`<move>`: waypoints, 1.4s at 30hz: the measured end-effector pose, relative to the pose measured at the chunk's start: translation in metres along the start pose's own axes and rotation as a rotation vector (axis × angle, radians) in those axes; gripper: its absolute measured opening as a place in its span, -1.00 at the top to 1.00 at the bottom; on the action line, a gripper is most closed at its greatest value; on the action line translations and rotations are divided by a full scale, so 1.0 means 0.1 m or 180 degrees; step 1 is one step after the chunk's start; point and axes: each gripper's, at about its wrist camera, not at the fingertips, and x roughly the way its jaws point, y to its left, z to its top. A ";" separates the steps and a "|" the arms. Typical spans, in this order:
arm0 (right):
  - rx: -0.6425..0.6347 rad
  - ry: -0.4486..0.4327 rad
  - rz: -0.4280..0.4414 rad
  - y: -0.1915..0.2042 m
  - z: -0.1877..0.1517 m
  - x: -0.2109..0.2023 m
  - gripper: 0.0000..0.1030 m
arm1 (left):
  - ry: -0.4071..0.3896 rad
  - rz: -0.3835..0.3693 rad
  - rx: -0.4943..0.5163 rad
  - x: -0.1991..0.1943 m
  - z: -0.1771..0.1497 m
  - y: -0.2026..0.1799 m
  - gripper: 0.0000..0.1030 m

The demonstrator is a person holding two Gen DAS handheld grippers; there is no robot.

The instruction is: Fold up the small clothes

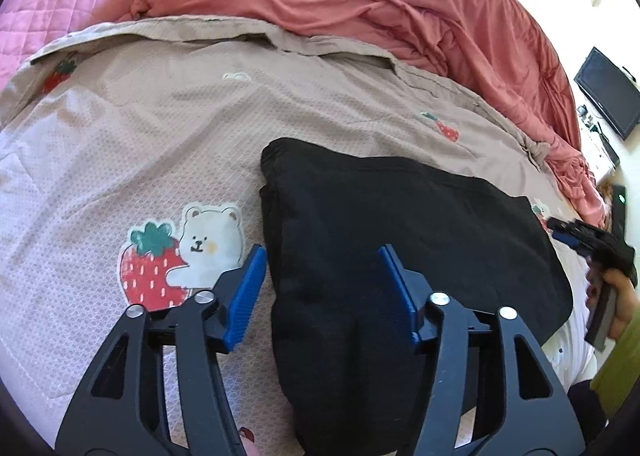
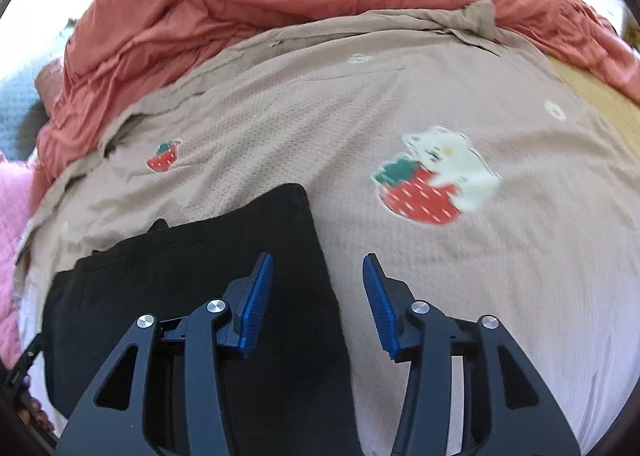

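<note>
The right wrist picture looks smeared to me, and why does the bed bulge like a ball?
Right wrist view: the bear and strawberry print is motion-blurred. Left wrist view: the same kind of print is crisp. Both views: fisheye lenses curve the bedspread; the black garment shows almost no detail.

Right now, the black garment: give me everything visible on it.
The black garment is plain, matte, soft-looking fabric with no visible print, lying flat on the beige strawberry-and-bear bedspread. It looks already folded, with layered edges along one side and a rounded far corner. Both grippers hang open over opposite edges, left gripper and right gripper; neither visibly grips it.
</note>
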 end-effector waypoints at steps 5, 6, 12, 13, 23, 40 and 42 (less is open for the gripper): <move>-0.0112 0.0082 -0.0146 0.13 0.14 0.24 0.11 | 0.0080 -0.0064 0.0061 0.07 -0.01 -0.05 -0.02; -0.0100 0.0091 -0.0174 0.14 0.17 0.27 -0.03 | 0.0088 -0.0059 0.0084 0.08 -0.02 -0.07 -0.02; -0.0053 0.0217 -0.0089 0.14 0.26 0.45 0.75 | 0.0050 0.0097 0.0244 0.11 -0.02 -0.14 0.60; -0.0084 0.0204 -0.0047 0.15 0.25 0.44 0.81 | 0.0022 0.0110 0.0240 0.10 -0.01 -0.13 0.61; 0.0059 -0.0116 -0.0044 -0.09 0.23 0.22 0.84 | -0.0099 0.0125 0.0093 0.04 0.03 -0.04 0.67; -0.0462 -0.0176 -0.0400 0.06 0.04 0.07 0.09 | 0.0037 0.0234 0.0017 0.02 0.09 0.00 0.28; -0.0438 -0.0221 -0.0309 0.04 0.00 -0.05 -0.06 | 0.0043 0.0222 -0.0030 -0.03 0.12 0.00 0.16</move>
